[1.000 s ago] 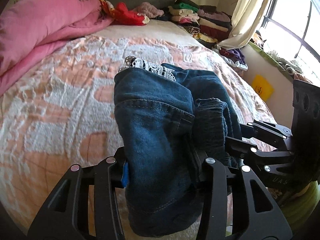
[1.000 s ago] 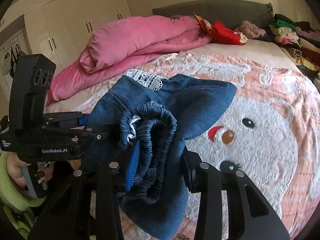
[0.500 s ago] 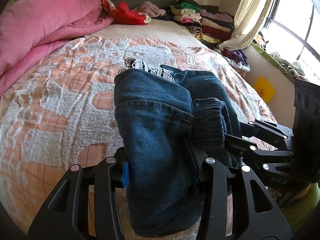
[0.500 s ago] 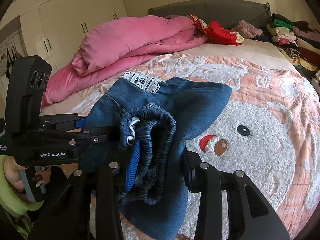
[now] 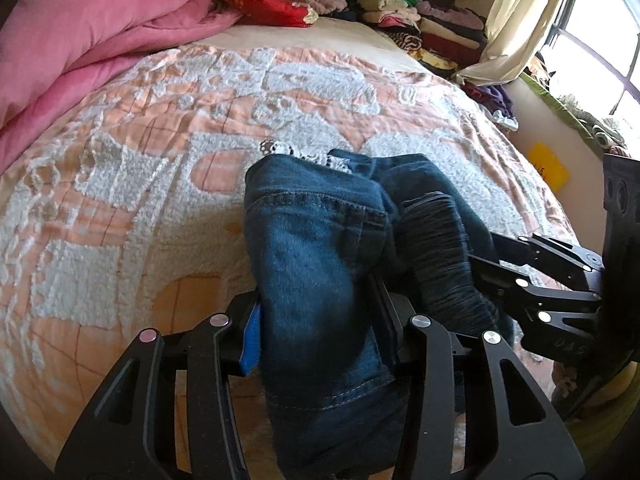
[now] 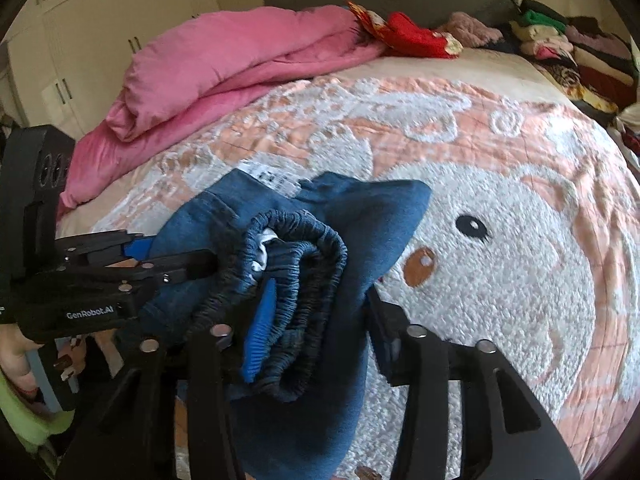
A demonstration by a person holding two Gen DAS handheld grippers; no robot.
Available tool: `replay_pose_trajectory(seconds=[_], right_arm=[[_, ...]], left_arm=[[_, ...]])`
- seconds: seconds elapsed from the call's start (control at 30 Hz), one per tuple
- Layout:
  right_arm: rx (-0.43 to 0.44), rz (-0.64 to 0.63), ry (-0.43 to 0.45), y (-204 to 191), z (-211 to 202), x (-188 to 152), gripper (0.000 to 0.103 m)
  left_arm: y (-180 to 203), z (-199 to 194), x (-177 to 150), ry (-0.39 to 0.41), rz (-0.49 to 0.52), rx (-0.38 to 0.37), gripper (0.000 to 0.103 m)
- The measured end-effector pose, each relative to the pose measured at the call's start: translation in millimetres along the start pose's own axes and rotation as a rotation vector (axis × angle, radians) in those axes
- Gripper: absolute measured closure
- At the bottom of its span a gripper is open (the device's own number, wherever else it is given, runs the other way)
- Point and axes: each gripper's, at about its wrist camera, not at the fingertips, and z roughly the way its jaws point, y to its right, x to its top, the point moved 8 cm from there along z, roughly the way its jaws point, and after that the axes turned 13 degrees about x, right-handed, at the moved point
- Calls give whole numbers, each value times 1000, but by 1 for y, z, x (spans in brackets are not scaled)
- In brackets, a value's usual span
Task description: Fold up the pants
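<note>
Dark blue jeans [image 5: 320,248] with a white lace trim [image 5: 280,148] are folded into a bundle held low over the bedspread [image 5: 120,200]. My left gripper [image 5: 318,328] is shut on the denim fold, which hangs down between its fingers. From the right, my right gripper [image 5: 520,272] reaches into the gathered elastic waistband [image 5: 440,248]. In the right wrist view the waistband [image 6: 304,240] lies between the jaws of my right gripper [image 6: 320,324], which are opening, and the right pad stands at the cloth's edge. My left gripper [image 6: 168,256] comes in from the left.
A pink duvet [image 5: 80,40] lies bunched along the bed's left side. Red cloth [image 5: 272,8] and stacked folded clothes [image 5: 420,20] sit at the head. A curtain [image 5: 520,20] and window are at right, a wardrobe [image 6: 100,20] at left. A hand [image 6: 16,360] holds the left gripper.
Both grippers have come down toward the bedspread with the jeans. The right gripper's jaws stand wider than before around the waistband.
</note>
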Motion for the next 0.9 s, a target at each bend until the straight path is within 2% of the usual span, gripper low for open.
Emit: replay_pose_trajectory(seconds=[0.1,0.2,0.37,0.57,0.7,0.87,0.9], right_arm=[[-26,18,-25,7,3,-5,42],[-47,43,-53,15,9,-12,35],[-43,81,-53,20,11,-16,33],[-56,59,-20,11,-5,-10,20],[-84,30,20,4,-21,-4,6],[-114,25,84,2,-42,3,5],[-114,27,95,1,-45,4,5]], left_arm=[[-4,6,-3,-15,-2,6,65],[-4,10,-6,-29,2,10,63],[-4,13,-10,-38,-4,6,62],[-6,4,-8,-23,-9,9,55],[-9,-7,-7,-4,-12,14,45],[-17,-22,-4,27,-23,54,23],[-19,-26,-3,36,-26,66,16]])
